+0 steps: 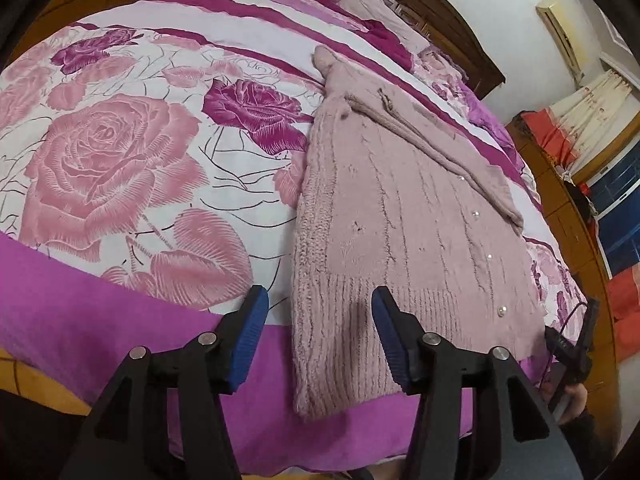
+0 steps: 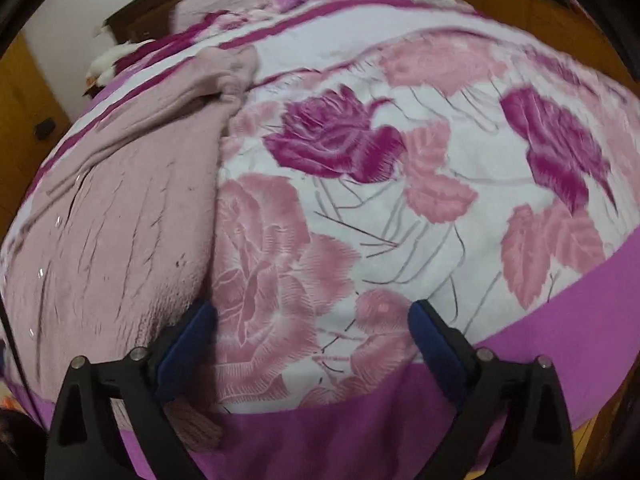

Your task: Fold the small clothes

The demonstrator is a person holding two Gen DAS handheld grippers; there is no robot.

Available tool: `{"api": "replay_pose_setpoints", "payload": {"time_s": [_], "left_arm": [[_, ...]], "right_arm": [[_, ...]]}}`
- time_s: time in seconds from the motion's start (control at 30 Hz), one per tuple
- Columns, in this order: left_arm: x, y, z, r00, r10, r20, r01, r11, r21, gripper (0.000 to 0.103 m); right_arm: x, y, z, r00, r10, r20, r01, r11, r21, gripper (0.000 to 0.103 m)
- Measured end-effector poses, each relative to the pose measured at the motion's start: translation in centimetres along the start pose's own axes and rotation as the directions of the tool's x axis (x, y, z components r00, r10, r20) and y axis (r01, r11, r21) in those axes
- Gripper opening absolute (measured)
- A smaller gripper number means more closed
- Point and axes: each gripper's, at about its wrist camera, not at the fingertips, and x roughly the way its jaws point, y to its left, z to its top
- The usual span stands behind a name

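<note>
While a pale pink knitted sweater (image 1: 404,216) lies flat on a bed covered by a rose-printed bedspread (image 1: 120,168), both grippers hang above the near edge with nothing held. Seen from the left wrist, the left gripper (image 1: 320,320) has its blue pads parted — a moderate gap — and the sweater's folded left edge and ribbed hem show between them, below the pads and not pinched. Seen from the right wrist, the right gripper (image 2: 312,336) is spread wide over bare bedspread, with the sweater (image 2: 112,216) off at about nine o'clock and its left pad just beside the sweater's edge.

The garment already looks narrowed: one sleeve (image 1: 436,148) lies across the body, running from about eleven o'clock down to four o'clock. Small pearl-like beads (image 1: 476,216) dot the right side. My reading is that a lengthwise fold is done and the step in hand is reaching for the hem.

The sweater's long axis runs from the hem at six o'clock, nearest the camera, up to the neck end near twelve o'clock, leaning slightly left towards the dark wooden headboard (image 1: 432,4).

The next move likely calls for each gripper to settle on one hem corner, close on the thick knit, and carry the hem up towards the neck — evenly, so the layers stay stacked.
</note>
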Motion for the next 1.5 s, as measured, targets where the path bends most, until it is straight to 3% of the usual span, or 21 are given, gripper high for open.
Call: {"api": "replay_pose_setpoints", "payload": {"time_s": [0.07,0.23,0.4,0.5,0.63,0.7,0.77,0.87,0.93,1.07,1.33,1.43,1.5], "left_arm": [[-0.1,0.5,-0.3,1.000,-0.027,-0.009,0.027,0.999,-0.027,0.031],[-0.2,2.3,-0.7,0.992,-0.119,-0.027,0.115,0.985,-0.128,0.031],[0.4,3.3,-1.6,0.970,-0.240,-0.048,0.220,0.942,-0.255,0.031],[0.3,2.9,-1.9,0.975,-0.218,-0.042,0.201,0.948,-0.249,0.026],[0.1,4.3,-2.6,0.969,-0.249,-0.012,0.229,0.910,-0.344,0.013],[0.1,5.0,-2.8,0.969,-0.247,-0.001,0.228,0.893,-0.388,0.004],[0.1,5.3,-3.2,0.967,-0.254,0.012,0.236,0.880,-0.412,0.003],[0.0,4.8,-3.3,0.972,-0.233,0.013,0.220,0.897,-0.385,0.003],[0.3,4.5,-3.2,0.969,-0.248,0.002,0.230,0.896,-0.380,0.003],[1.3,4.7,-3.2,0.947,-0.321,-0.029,0.280,0.864,-0.418,0.003],[1.3,4.5,-3.4,0.961,-0.274,-0.036,0.237,0.885,-0.400,0.000],[1.6,4.6,-3.4,0.959,-0.280,-0.041,0.239,0.878,-0.414,0.000],[1.6,4.7,-3.3,0.958,-0.282,-0.044,0.240,0.878,-0.413,0.000]], "right_arm": [[-0.2,0.5,-0.5,1.000,-0.003,0.011,0.003,1.000,-0.023,0.103],[-1.5,-0.7,-0.6,0.984,0.172,0.053,-0.176,0.982,0.071,0.103],[-1.5,-2.2,-0.8,0.934,0.352,0.062,-0.357,0.910,0.210,0.103],[-1.4,-1.3,-1.8,0.906,0.419,0.056,-0.420,0.881,0.216,0.103],[-1.8,-0.4,-2.5,0.884,0.462,0.071,-0.465,0.857,0.222,0.103],[-2.0,-1.0,-2.9,0.862,0.496,0.100,-0.504,0.821,0.267,0.103],[-2.2,-2.6,-3.5,0.831,0.532,0.161,-0.551,0.752,0.361,0.102],[-1.9,-4.9,-4.7,0.776,0.578,0.254,-0.618,0.614,0.491,0.102],[-1.6,-5.4,-4.9,0.766,0.586,0.262,-0.624,0.582,0.522,0.101],[-1.4,-4.0,-4.4,0.779,0.588,0.221,-0.611,0.629,0.480,0.099],[-1.5,-0.2,-4.5,0.852,0.510,0.121,-0.516,0.778,0.357,0.094],[-1.7,1.2,-4.5,0.863,0.492,0.111,-0.501,0.811,0.302,0.088],[-1.5,2.2,-3.9,0.858,0.503,0.105,-0.512,0.819,0.258,0.068]]}}
